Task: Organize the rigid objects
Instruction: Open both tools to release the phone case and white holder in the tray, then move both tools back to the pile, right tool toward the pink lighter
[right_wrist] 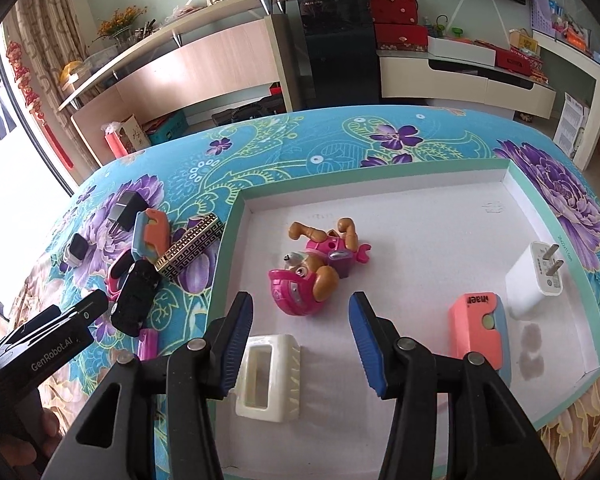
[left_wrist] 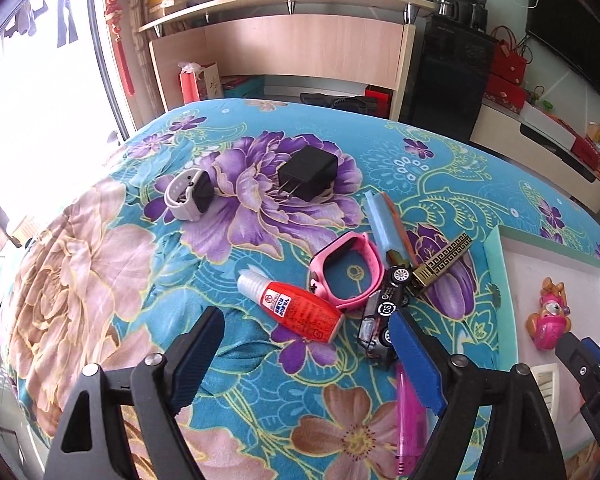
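My left gripper (left_wrist: 308, 328) is open and empty above the floral cloth, with a red glue bottle (left_wrist: 296, 307) between its fingers and a black toy car (left_wrist: 384, 316) at its right finger. A pink watch (left_wrist: 342, 270), gold lighter (left_wrist: 444, 266), blue-orange block (left_wrist: 384, 222), black charger (left_wrist: 306, 172), white watch (left_wrist: 188, 194) and pink lighter (left_wrist: 410, 412) lie around. My right gripper (right_wrist: 300, 308) is open and empty over the white tray (right_wrist: 420, 216), just in front of a pink pup toy (right_wrist: 312, 272). The tray also holds a white case (right_wrist: 268, 376), a coral block (right_wrist: 478, 330) and a white charger (right_wrist: 534, 280).
The tray's corner (left_wrist: 496, 240) shows at right in the left wrist view, with the right gripper's tip (left_wrist: 580, 354) over it. The left gripper's body (right_wrist: 48, 336) sits at the left of the right wrist view. Shelves and a cabinet stand beyond the table.
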The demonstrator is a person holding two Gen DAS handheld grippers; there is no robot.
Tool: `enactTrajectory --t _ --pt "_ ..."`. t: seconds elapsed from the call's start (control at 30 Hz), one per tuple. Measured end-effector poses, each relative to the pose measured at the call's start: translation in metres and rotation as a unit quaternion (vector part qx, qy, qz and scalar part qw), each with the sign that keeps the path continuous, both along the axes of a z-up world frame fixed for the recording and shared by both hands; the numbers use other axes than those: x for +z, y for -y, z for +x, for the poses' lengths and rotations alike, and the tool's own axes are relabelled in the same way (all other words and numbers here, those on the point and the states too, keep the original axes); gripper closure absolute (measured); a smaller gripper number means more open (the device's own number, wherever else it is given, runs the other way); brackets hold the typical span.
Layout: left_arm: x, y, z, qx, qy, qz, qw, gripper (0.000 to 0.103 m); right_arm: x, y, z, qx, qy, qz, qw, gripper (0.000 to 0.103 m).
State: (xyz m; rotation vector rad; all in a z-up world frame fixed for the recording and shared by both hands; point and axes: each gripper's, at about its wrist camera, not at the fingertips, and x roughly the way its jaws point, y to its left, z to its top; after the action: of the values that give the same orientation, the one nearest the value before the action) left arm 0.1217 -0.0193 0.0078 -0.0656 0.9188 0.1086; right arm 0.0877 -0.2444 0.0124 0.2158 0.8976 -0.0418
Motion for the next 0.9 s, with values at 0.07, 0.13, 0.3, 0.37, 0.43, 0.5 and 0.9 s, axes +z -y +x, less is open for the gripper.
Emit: enactTrajectory --t 0.07,0.13,0.3,0.37,0.43,0.5,0.9 --pt "0.001 -0.006 0.000 0.005 0.001 0.002 1.0000 0.016 0.000 -0.005 0.001 0.005 0.001 -0.001 1.000 0.052" --pt "0.003 -0.012 0.000 0.011 0.003 0.002 0.9999 0.016 0.000 -0.009 0.002 0.010 0.002 -0.001 1.000 0.048" --pt "0.006 -0.033 0.000 0.026 0.009 -0.004 0.9996 0.000 0.001 -0.023 0.004 0.024 0.008 -0.008 1.000 0.044" --pt "0.007 -0.041 -0.001 0.033 0.012 -0.006 0.9994 0.000 0.000 -0.030 0.006 0.032 0.008 -0.011 0.999 0.037" --pt "0.008 -0.050 -0.002 0.040 0.016 -0.009 0.9990 0.000 -0.001 -0.037 0.008 0.038 0.009 -0.016 0.999 0.029" --pt "0.008 -0.058 -0.002 0.049 0.017 -0.013 0.9986 0.000 -0.002 -0.044 0.009 0.047 0.009 -0.021 0.999 0.028" --pt "0.006 -0.093 -0.005 0.079 0.023 -0.016 0.9965 0.000 -0.003 -0.083 0.013 0.089 0.022 -0.035 0.995 0.018"
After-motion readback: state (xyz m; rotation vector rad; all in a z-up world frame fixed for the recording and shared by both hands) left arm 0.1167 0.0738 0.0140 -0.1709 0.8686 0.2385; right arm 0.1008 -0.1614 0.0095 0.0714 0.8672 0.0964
